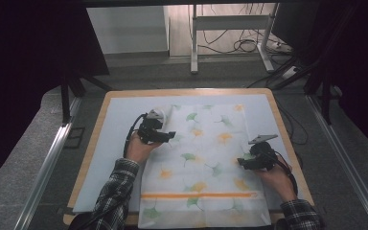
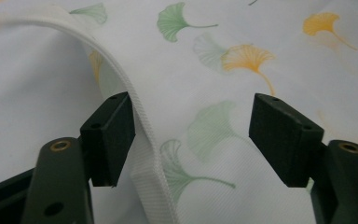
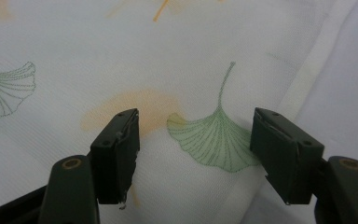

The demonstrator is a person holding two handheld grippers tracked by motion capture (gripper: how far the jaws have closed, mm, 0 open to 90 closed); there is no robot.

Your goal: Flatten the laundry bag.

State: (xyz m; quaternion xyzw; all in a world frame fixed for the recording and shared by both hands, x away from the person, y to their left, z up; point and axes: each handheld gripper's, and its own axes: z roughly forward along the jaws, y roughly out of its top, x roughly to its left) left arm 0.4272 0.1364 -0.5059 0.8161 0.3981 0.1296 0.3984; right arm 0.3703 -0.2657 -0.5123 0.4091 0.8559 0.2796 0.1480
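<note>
White woven cloth (image 1: pixel 206 163), printed with green and orange ginkgo leaves and crossed by an orange stripe (image 1: pixel 199 195) near the front, lies flat on a pale mat (image 1: pixel 120 115) over a wood-edged table (image 1: pixel 287 124). No writing is legible. Right gripper (image 1: pixel 242 163), jaws wide, sits over the cloth's right edge. Left gripper (image 1: pixel 171 136), jaws wide, straddles the ribbed hem (image 2: pixel 144 154) at the left edge, which arches up.
</note>
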